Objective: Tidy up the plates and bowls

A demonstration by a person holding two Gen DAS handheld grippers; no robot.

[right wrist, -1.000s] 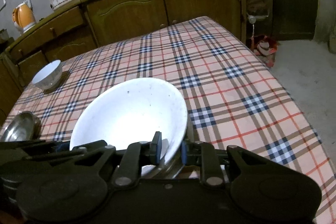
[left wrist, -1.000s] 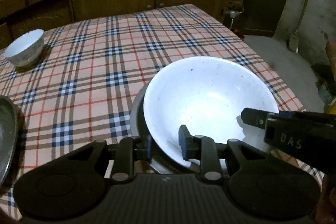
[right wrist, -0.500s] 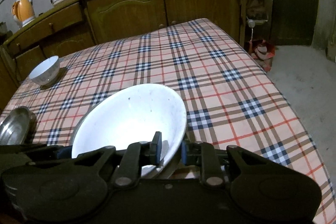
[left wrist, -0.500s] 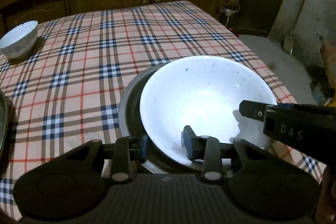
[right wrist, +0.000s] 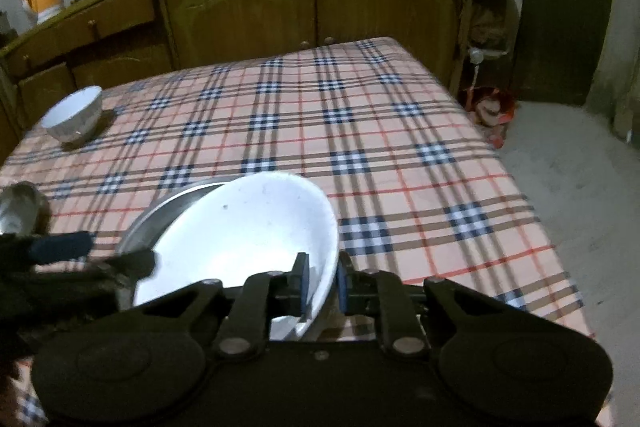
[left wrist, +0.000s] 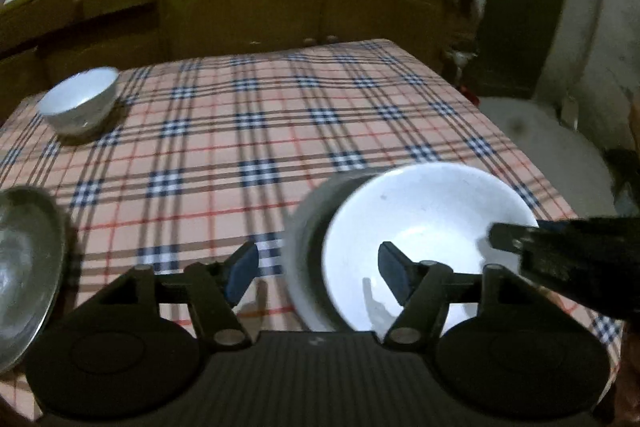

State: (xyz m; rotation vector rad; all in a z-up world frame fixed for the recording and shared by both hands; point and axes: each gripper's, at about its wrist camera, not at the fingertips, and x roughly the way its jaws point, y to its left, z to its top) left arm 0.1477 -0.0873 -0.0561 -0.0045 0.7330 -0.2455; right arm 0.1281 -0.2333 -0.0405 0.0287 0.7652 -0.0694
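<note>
Left gripper (left wrist: 314,273) has just been opening: a second ago its pads pinched the near-left rim of the big white bowl (left wrist: 424,243), and now the jaws stand wide with both rims lying between them, clear of the pads. So the left side has let go.

That white bowl sits nested in a grey metal basin (left wrist: 306,227), tilted so its left edge rides high against the basin wall. The right gripper (right wrist: 320,283) is the only thing holding it, jaws squeezed narrow on the bowl's near-right rim, one pad inside and one outside. From the left camera that gripper shows as a dark block just right of the left jaws.

Further out on the plaid tablecloth (right wrist: 360,131): a small white bowl (right wrist: 72,115) well ahead and to the left of both jaws, and a shiny metal dish (left wrist: 28,267) off to the left of the left jaws, cut off by the frame edge.

What could go wrong, probably: it's a one-sided pinch on a smooth glazed rim, so if the person lifts, the bowl could pivot or slip out and clatter into the basin. Releasing while it's tilted could let it slide and rock. The open left finger still inside the bowl might snag the rim if it swings sideways.
</note>
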